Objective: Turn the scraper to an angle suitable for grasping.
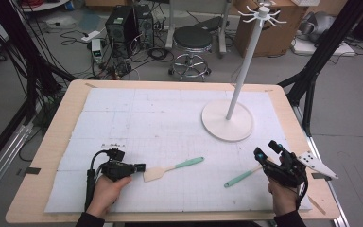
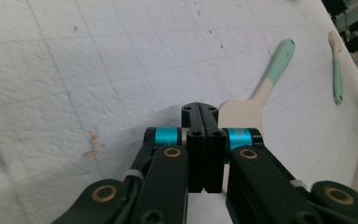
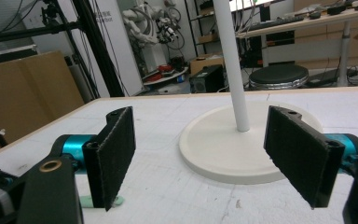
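Spatula (image 1: 172,168) — cream blade, mint-green handle — lies flat on the white mat (image 1: 170,118) near the front of the tabletop (image 1: 52,137), blade toward the left tool (image 1: 139,167), handle slanting up and away to the right. It looks light and stiff, with a thin blade that may flex; the smooth handle is probably the best hold, taken across its middle. Second utensil (image 1: 241,177), with the same green handle and a pale slim end, lies well apart to the right, that pale end just beside the right tool (image 1: 268,151); likely as light, and too narrow for a loose pinch. Left tool: jaws clenched together on nothing, tips just short of the spatula's blade. Right tool: jaws spread wide, nothing between the pads (image 3: 117,154), aimed toward the stand (image 1: 227,120) — a white round base with a tall pole, hooks at the top.
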`<move>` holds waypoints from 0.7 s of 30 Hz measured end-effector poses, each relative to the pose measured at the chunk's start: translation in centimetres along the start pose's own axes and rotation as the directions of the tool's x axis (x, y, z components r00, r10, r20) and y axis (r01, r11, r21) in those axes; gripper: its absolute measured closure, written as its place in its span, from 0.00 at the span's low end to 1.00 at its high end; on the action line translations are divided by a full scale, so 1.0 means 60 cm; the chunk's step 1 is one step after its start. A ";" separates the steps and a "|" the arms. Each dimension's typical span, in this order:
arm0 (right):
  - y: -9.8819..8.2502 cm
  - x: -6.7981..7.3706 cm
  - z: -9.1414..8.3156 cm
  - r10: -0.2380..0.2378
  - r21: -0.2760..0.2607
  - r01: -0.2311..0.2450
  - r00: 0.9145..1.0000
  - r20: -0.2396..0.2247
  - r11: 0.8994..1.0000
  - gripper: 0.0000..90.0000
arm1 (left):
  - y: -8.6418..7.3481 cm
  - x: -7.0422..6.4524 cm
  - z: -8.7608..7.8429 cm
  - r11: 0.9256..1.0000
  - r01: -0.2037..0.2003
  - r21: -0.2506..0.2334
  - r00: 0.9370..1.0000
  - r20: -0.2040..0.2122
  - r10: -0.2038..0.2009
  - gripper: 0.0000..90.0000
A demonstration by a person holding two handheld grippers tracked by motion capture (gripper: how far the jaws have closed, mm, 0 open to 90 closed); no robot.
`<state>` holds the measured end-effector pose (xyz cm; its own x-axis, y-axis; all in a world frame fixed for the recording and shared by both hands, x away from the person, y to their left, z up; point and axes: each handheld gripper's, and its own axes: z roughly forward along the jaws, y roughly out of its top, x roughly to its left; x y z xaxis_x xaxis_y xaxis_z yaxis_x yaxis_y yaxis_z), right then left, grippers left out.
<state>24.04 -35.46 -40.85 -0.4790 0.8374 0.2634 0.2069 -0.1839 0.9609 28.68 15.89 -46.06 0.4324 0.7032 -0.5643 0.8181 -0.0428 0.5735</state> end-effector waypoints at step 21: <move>-0.001 0.000 0.002 -0.011 0.005 0.011 1.000 -0.003 1.000 0.27 | 0.000 -0.059 0.061 0.998 -0.039 0.050 0.997 0.076 0.035 1.00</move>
<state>24.15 -35.37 -40.89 -0.4836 0.8380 0.2527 0.2055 -0.1719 0.9634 28.54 10.78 -46.25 0.4883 0.6456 -0.5872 0.8186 -0.1056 0.5646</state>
